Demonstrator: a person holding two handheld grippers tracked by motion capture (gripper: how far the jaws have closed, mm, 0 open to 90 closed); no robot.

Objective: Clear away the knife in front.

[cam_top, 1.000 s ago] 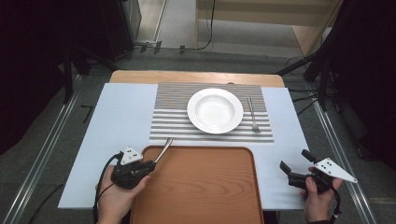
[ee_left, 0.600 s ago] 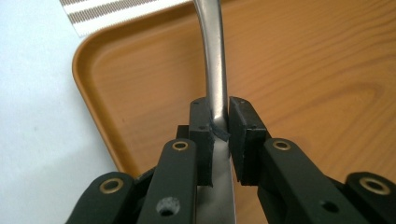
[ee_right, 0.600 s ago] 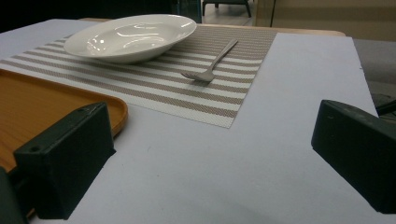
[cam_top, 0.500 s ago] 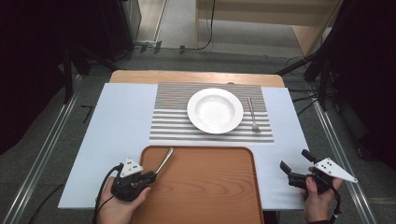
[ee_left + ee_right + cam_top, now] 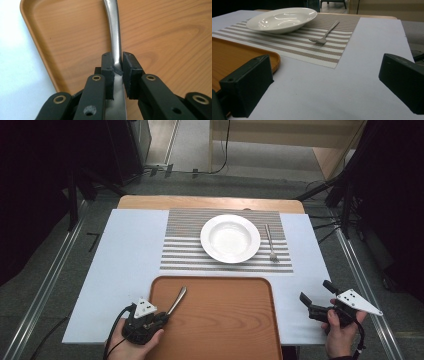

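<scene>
Cutlery, a slim steel piece (image 5: 115,37) whose working end cannot be made out, is pinched in the left tool (image 5: 118,65), which is clamped narrowly on the metal with a black pad on each side. Seen from the high view, the cutlery (image 5: 177,300) reaches up and to the right from the left tool (image 5: 161,316), over the near left corner of a wooden tray (image 5: 220,320). Whether its far tip touches the tray cannot be told. The right tool (image 5: 313,294) is spread wide and carries nothing, held at the near right of the counter (image 5: 120,270); in its own view the two pads frame bare pale surface (image 5: 324,90). To do this step well, my judgement is that the grip should stay firm and centred on the handle so the smooth steel cannot swivel between the pads, and the piece should be kept low and level while it is carried, then set flat before the pads let go. Beyond the tray lies a striped placemat (image 5: 185,252) bearing a white deep plate (image 5: 230,238), with a fork (image 5: 270,242) just beside the plate on its right, tines toward the person. The counter is covered with a pale sheet over wood. Around it the room is dark, with metal rails at each side, grey floor and cables beyond.
</scene>
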